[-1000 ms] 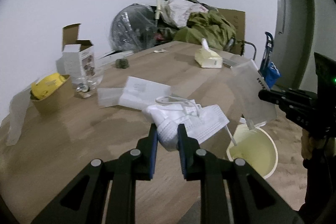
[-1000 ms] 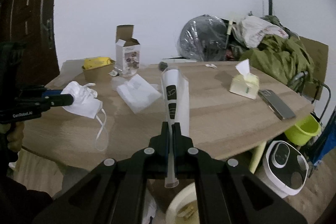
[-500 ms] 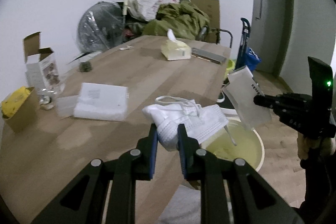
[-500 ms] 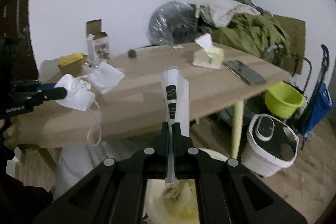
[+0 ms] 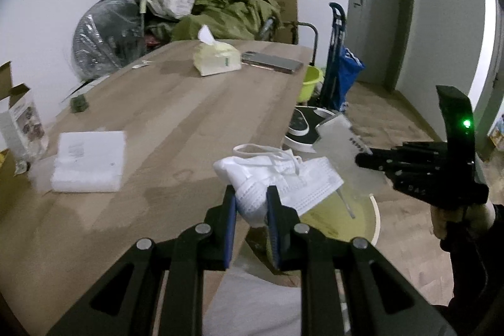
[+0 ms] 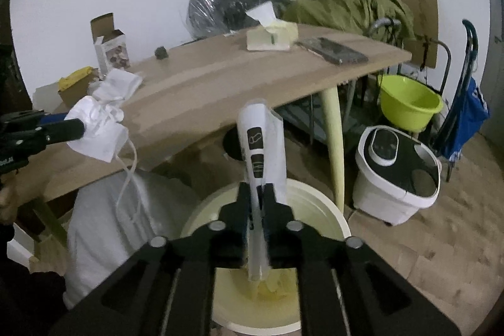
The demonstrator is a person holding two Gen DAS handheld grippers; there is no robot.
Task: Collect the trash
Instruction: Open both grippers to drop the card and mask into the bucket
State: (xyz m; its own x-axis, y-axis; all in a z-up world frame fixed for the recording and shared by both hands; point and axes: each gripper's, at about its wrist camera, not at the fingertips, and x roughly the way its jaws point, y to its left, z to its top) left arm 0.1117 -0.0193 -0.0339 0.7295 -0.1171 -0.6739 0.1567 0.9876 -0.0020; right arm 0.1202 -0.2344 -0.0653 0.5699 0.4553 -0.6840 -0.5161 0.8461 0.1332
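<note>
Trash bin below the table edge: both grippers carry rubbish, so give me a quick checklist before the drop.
1. Right gripper over the bin: ok.
2. Its jaws opening, clear packet between them, not yet fallen: ok.
3. Left gripper clamped on the face mask: ok.
4. Mask fully over the bin: not ok, it hangs at the table edge.
5. Mask strap clear of the table: cannot tell.
6. Room left in the bin: ok.
</note>
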